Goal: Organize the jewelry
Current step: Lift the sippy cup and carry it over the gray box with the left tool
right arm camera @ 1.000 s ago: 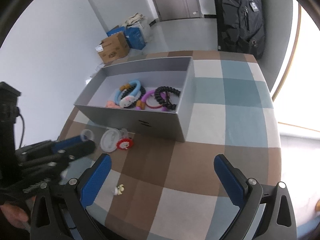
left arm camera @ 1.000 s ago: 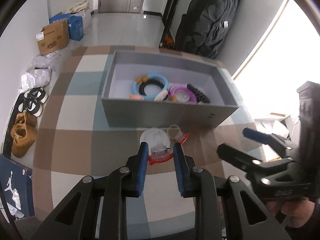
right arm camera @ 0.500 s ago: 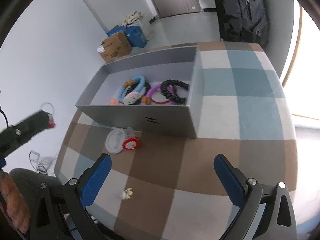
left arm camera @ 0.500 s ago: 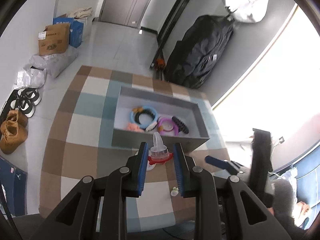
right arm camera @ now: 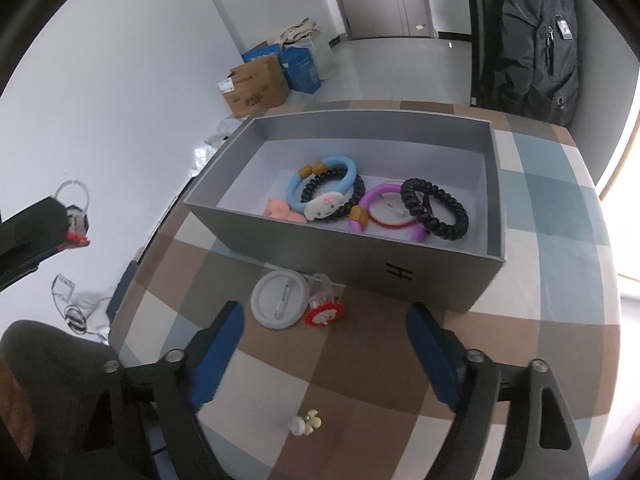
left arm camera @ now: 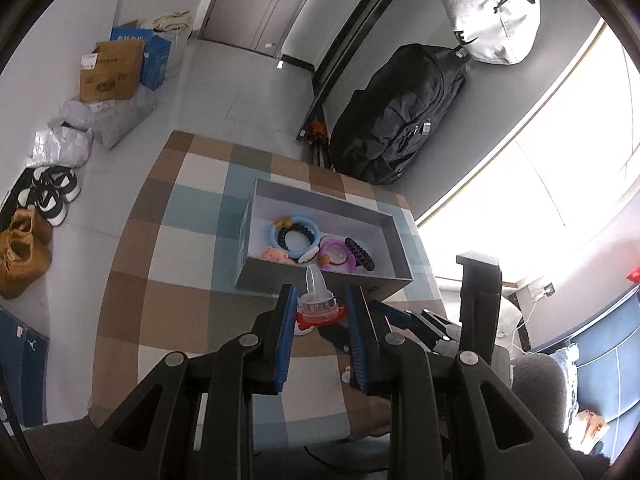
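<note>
- Two grippers are at work: the left gripper (left arm camera: 320, 312), low centre of its view, is clamped narrowly on a small clear ring case (left arm camera: 318, 307) with a red base, held up in the air in front of the grey box (left arm camera: 320, 286).
- Its fellow shows in the right view at the left edge, off the table.
- Right gripper (right arm camera: 324, 344) has its jaws closing, nothing between them; just beyond lie a white lid (right arm camera: 280, 299) and a red charm (right arm camera: 322, 313) on the checked cloth (right arm camera: 400, 360), near the box front.
- Small cream earring (right arm camera: 308, 422) lies at lower centre, behind the fingertips.
- Box already holds a blue bracelet (right arm camera: 344, 168), a black coil (right arm camera: 436, 208) and a purple ring (right arm camera: 372, 200).
- Step in hand, I judge: carrying the case to the box.
- Next: left carries over the wall and lets go; right settles on the lid or charm.
</note>
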Action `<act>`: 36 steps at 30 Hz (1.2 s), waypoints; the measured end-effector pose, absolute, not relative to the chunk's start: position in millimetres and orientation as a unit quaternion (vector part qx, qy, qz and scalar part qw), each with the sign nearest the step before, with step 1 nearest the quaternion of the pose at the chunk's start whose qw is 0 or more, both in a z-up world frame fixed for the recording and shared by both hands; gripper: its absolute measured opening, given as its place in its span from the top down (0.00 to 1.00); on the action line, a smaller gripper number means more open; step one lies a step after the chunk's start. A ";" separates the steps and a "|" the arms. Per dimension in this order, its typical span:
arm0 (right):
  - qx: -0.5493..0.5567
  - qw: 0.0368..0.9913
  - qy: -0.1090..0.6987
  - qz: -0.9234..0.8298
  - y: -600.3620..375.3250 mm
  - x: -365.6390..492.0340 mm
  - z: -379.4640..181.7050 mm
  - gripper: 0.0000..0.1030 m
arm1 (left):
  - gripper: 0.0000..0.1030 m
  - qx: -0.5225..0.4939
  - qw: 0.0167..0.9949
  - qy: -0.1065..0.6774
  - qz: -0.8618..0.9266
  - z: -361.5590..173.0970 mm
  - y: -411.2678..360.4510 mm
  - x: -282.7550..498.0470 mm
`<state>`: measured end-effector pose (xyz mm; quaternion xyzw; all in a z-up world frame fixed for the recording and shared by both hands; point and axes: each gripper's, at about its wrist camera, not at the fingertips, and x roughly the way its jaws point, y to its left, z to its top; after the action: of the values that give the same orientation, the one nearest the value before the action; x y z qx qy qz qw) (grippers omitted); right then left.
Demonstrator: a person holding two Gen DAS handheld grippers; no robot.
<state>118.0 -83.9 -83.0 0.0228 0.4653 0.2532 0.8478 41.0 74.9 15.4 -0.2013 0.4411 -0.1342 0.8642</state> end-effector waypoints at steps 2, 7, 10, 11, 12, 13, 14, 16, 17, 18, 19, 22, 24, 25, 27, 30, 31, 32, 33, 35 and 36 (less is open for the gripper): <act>0.017 0.848 0.468 0.248 -81.3 119.5 -85.0 0.32 | 0.80 -0.200 0.861 0.448 -0.132 11.7 75.8 41.8; 0.019 0.847 0.469 0.249 -79.7 120.8 -86.3 0.52 | 0.80 -0.201 0.857 0.456 -0.128 7.0 80.9 40.8; 0.017 0.842 0.477 0.253 -76.3 122.3 -88.3 0.69 | 0.80 -0.201 0.855 0.462 -0.125 4.6 82.6 40.8; 0.017 0.839 0.481 0.254 -72.4 122.2 -89.6 0.75 | 0.80 -0.201 0.853 0.465 -0.126 3.1 82.3 41.3; 0.013 0.839 0.481 0.252 -70.8 122.0 -90.1 0.81 | 0.80 -0.199 0.852 0.467 -0.126 2.2 81.5 41.4; 0.011 0.841 0.480 0.251 -70.0 121.6 -89.8 0.81 | 0.80 -0.196 0.853 0.468 -0.125 1.3 80.7 41.6; 0.011 0.841 0.479 0.252 -69.8 121.8 -89.4 0.81 | 0.80 -0.192 0.853 0.469 -0.124 0.5 79.7 41.8; 0.008 0.843 0.475 0.252 -69.9 120.8 -87.0 0.81 | 0.80 -0.190 0.853 0.470 -0.124 -0.1 79.1 41.5; 0.007 0.844 0.473 0.252 -70.6 120.3 -85.8 0.81 | 0.80 -0.189 0.853 0.471 -0.124 -0.6 79.1 41.4; 0.011 0.845 0.471 0.254 -72.1 120.1 -84.6 0.81 | 0.80 -0.188 0.853 0.471 -0.124 -0.9 78.9 41.2; 0.015 0.845 0.470 0.254 -73.7 120.1 -83.7 0.81 | 0.80 -0.188 0.853 0.472 -0.124 -1.2 78.9 41.0; 0.015 0.846 0.469 0.252 -75.8 119.8 -83.0 0.81 | 0.80 -0.185 0.853 0.473 -0.122 -2.0 78.5 40.6; 0.016 0.847 0.467 0.256 -77.3 118.7 -81.8 0.81 | 0.80 -0.184 0.852 0.475 -0.121 -2.9 76.9 41.5; 0.015 0.847 0.465 0.258 -79.0 115.7 -80.8 0.81 | 0.80 -0.183 0.852 0.475 -0.120 -3.3 76.4 41.7; 0.015 0.848 0.459 0.265 -81.0 111.9 -76.8 0.81 | 0.80 -0.180 0.852 0.477 -0.118 -3.9 75.4 42.5; 0.015 0.851 0.448 0.274 -82.0 107.3 -69.9 0.81 | 0.80 -0.177 0.853 0.478 -0.116 -5.1 73.7 43.6; 0.017 0.852 0.445 0.277 -82.5 106.3 -67.4 0.81 | 0.80 -0.176 0.853 0.478 -0.116 -5.4 73.2 44.3; 0.019 0.853 0.440 0.279 -83.7 105.2 -64.3 0.81 | 0.80 -0.175 0.853 0.478 -0.116 -5.4 72.2 45.0; 0.021 0.854 0.437 0.281 -84.9 104.5 -62.1 0.81 | 0.80 -0.174 0.853 0.478 -0.116 -5.1 71.1 45.4; 0.026 0.857 0.429 0.285 -86.1 104.0 -55.2 0.81 | 0.80 -0.171 0.855 0.475 -0.116 -4.0 68.2 46.5; 0.029 0.857 0.426 0.287 -86.9 103.6 -53.4 0.81 | 0.80 -0.169 0.856 0.474 -0.115 -3.6 66.6 47.1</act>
<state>103.6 -86.9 -53.4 0.0293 0.4263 0.2874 0.8572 47.1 66.6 -3.6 -0.1690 0.4739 -0.1154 0.8565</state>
